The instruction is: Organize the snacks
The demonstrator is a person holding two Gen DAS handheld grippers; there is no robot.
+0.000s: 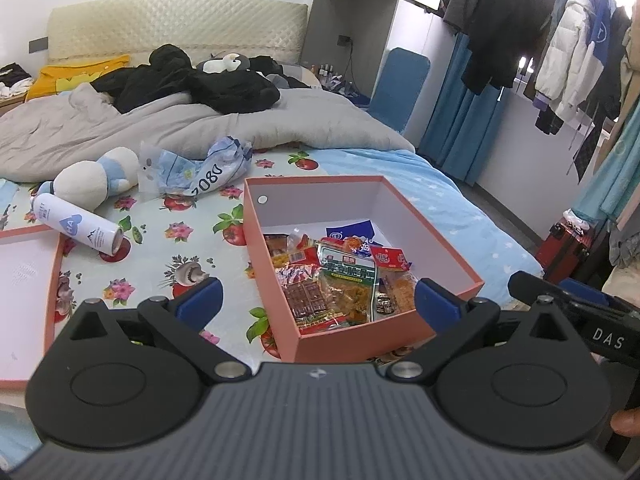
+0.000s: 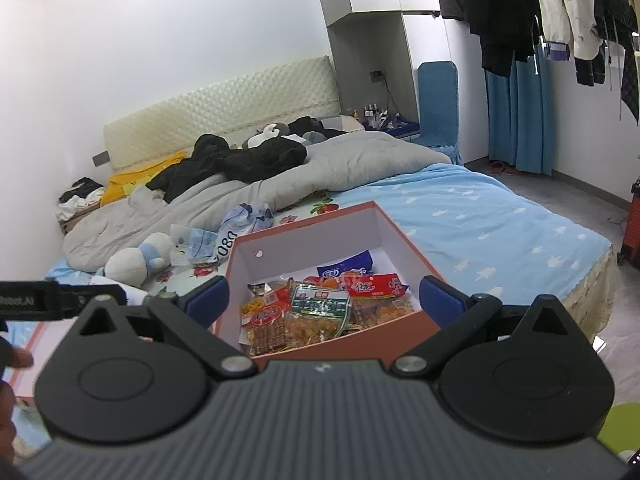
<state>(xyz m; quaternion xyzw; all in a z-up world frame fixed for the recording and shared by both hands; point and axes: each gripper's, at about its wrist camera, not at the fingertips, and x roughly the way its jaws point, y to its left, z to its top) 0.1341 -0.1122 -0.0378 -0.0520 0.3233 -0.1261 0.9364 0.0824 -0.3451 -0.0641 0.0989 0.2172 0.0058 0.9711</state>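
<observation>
Your left gripper [image 1: 316, 296] and right gripper [image 2: 324, 298] both hang with jaws spread wide and empty over the pink box [image 1: 276, 256] on the bed [image 1: 440, 184]. Snack packets [image 1: 344, 280] already fill its near half; the lid [image 1: 24, 280] lies beside it, so closing looks like what's left.

The box [image 1: 280, 240] looks like matt card, salmon outside and smooth white inside, and the snack packets [image 1: 344, 280] in it are glossy, crinkled plastic film that catches the light. The bed sheet [image 1: 160, 240] is printed woven cloth, the quilt [image 1: 120, 124] soft and rumpled, the headboard [image 1: 176, 28] padded with a faint sheen. Each claw, left [image 1: 316, 294] and right [image 2: 324, 300], has matt black plastic links, shiny metal pins and smooth blue pads [image 1: 206, 296].
</observation>
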